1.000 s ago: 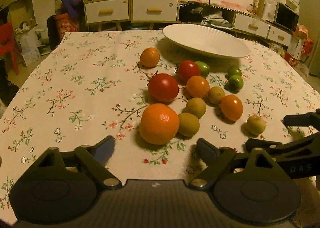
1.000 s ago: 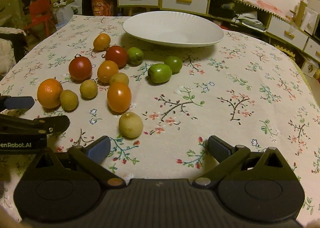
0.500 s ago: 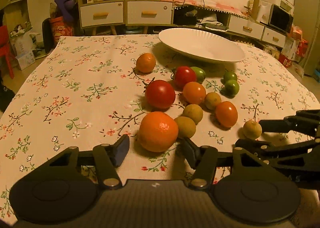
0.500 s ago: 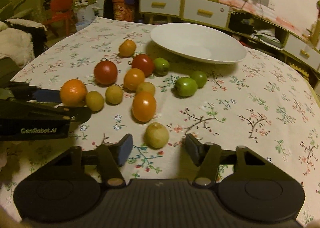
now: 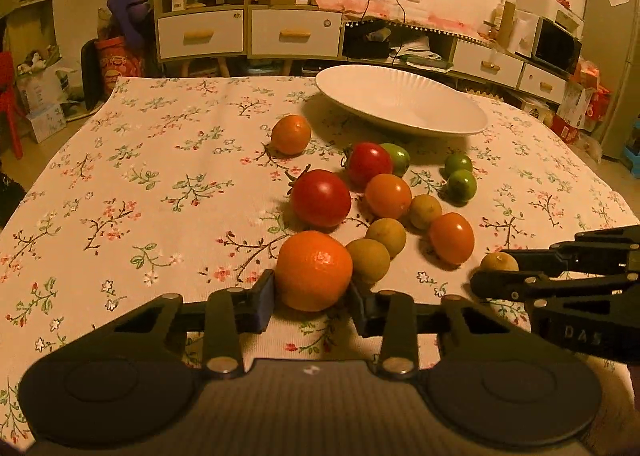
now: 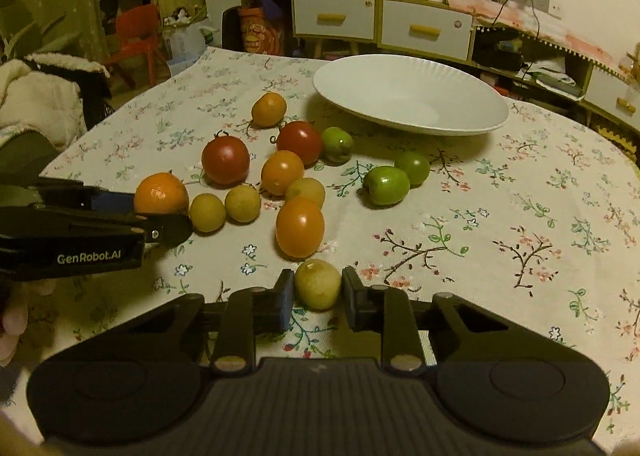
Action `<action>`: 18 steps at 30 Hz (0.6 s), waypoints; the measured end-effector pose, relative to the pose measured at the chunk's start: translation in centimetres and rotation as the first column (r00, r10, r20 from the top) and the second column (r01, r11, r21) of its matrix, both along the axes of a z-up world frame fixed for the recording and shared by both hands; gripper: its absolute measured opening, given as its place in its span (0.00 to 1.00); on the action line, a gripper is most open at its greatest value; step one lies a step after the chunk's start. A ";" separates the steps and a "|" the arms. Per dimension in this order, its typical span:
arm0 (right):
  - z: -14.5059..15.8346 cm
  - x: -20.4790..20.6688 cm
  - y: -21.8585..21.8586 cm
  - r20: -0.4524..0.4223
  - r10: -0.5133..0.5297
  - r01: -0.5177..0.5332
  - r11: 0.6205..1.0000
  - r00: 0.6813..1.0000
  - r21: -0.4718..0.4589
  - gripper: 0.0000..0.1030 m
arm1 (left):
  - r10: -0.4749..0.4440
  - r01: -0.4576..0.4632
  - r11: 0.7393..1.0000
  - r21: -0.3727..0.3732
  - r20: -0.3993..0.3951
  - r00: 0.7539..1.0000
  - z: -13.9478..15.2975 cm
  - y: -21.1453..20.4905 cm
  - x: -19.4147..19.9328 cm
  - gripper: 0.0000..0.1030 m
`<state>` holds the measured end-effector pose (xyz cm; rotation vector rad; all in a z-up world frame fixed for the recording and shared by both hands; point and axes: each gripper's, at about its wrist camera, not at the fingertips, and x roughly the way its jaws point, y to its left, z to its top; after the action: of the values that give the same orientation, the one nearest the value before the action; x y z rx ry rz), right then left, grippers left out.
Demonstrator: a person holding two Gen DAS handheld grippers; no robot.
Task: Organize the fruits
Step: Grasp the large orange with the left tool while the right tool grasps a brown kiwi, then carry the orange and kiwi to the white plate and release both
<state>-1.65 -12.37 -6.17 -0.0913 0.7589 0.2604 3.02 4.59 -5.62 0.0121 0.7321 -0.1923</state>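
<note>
On the floral tablecloth [image 5: 160, 175], a cluster of loose fruit lies in front of a white plate [image 5: 400, 103], which holds nothing and sits toward the far edge. Left gripper [image 5: 312, 296]: its jaws are closing around the large orange [image 5: 314, 270] at the near end of the cluster, both pads touching the peel. Right gripper [image 6: 316, 294]: drawn in tight on a small yellow-green fruit [image 6: 318, 284], which sits pinched between the pads just in front of an orange tomato [image 6: 300, 228]. Two red tomatoes [image 6: 226, 159], further yellowish fruits and a pair of green fruits [image 6: 386, 185] rest between the grippers and the plate, all on the cloth.
</note>
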 end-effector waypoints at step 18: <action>2.8 0.6 -0.2 0.057 -0.017 0.015 0.999 0.998 0.048 0.22 | -0.020 0.023 0.998 -0.062 0.047 0.999 2.2 -0.9 0.1 0.34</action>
<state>-1.06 -12.58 -3.38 -0.0476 0.6961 0.2593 3.17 3.71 -3.38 -0.0353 0.6793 -0.2352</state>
